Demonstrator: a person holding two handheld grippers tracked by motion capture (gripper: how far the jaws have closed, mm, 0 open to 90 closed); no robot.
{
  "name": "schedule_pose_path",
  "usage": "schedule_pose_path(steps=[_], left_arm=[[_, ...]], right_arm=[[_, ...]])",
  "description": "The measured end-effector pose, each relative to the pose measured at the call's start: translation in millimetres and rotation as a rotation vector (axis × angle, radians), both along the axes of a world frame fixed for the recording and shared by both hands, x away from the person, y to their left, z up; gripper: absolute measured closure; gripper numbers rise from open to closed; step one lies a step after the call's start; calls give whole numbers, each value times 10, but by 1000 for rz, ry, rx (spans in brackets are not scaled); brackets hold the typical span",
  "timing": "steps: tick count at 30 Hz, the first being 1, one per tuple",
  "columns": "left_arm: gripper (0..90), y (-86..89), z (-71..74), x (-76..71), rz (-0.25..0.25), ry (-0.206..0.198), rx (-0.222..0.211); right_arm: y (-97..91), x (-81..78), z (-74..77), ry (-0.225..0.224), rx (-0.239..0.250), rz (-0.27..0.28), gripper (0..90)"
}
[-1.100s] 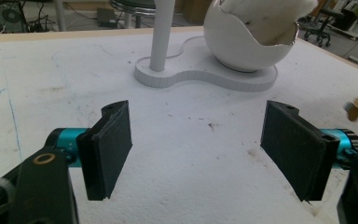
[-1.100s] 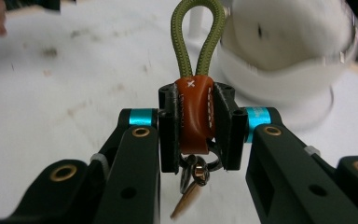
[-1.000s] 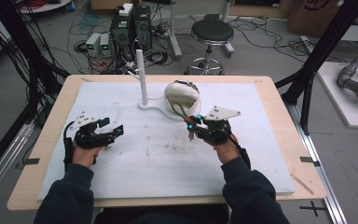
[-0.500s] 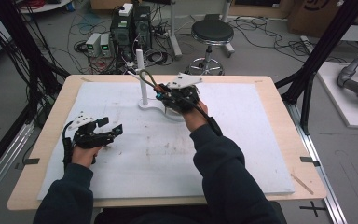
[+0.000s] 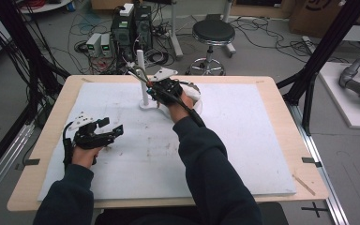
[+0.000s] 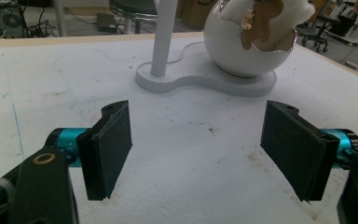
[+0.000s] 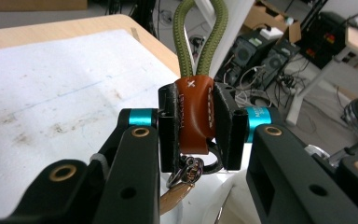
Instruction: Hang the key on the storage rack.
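Note:
A white stand (image 5: 146, 105) at the far middle of the mat carries an upright post (image 5: 141, 65) and a round white bowl (image 5: 194, 92), partly hidden by my right hand. My right gripper (image 5: 146, 86) hovers right beside the post, shut on the brown leather tab (image 7: 194, 114) of a keychain. The keychain's green cord loop (image 7: 200, 37) rises above the jaws, and a metal ring (image 7: 189, 169) hangs below. In the left gripper view the bowl (image 6: 242, 51) holds a tan leather piece (image 6: 256, 25). My left gripper (image 5: 111, 127) rests low on the mat at the near left, open (image 6: 198, 154) and holding nothing.
A white foam mat (image 5: 243, 154) covers the wooden table (image 5: 304, 154). Beyond the far edge stand a stool (image 5: 212, 35), computer boxes (image 5: 131, 23) and loose cables. Black frame posts (image 5: 316, 65) rise at the table's far corners.
My right gripper has gone from the mat right of the bowl, up over the bowl, then left to the post, carrying the keychain. The left gripper has stayed put.

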State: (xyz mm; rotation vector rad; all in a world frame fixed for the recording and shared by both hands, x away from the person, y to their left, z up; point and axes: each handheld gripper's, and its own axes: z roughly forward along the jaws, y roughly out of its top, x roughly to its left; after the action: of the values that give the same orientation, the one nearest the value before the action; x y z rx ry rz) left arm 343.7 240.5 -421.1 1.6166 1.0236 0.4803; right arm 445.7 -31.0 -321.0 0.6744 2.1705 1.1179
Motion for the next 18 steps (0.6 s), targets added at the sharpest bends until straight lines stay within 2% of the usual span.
schedule_pose_path(steps=[2, 4, 6, 9, 10, 13, 14, 15, 16, 17, 18], left_arm=[[244, 3, 1, -1, 0, -2, 2], [245, 9, 4, -2, 4, -5, -1], [244, 13, 3, -3, 5, -5, -4], [244, 22, 3, -5, 7, -4, -4], [245, 23, 2, -6, 9, -5, -5], [245, 20, 2, -8, 7, -5, 0], [244, 20, 2, -8, 7, -5, 0], [244, 17, 1, -6, 5, -6, 0], [244, 17, 1, -6, 5, -6, 0], [244, 14, 0, -6, 8, -10, 1], [244, 14, 0, -6, 8, -10, 1]], right_arm=[[-15, 27, -23, 29, 18, -5, 715], [-33, 34, -19, 32, 27, 0, 697], [-105, 27, 2, 43, 63, 8, 613], [-203, 12, 31, 55, 96, 4, 559], [-304, -2, 56, 59, 112, -1, 516], [-527, -22, 98, 66, 133, -6, 483], [-527, -22, 98, 66, 133, -6, 483], [-728, -42, 116, 65, 146, -6, 450], [-728, -42, 116, 65, 146, -6, 450], [-918, -71, 105, 84, 159, 1, 417], [-918, -71, 105, 84, 159, 1, 417]])
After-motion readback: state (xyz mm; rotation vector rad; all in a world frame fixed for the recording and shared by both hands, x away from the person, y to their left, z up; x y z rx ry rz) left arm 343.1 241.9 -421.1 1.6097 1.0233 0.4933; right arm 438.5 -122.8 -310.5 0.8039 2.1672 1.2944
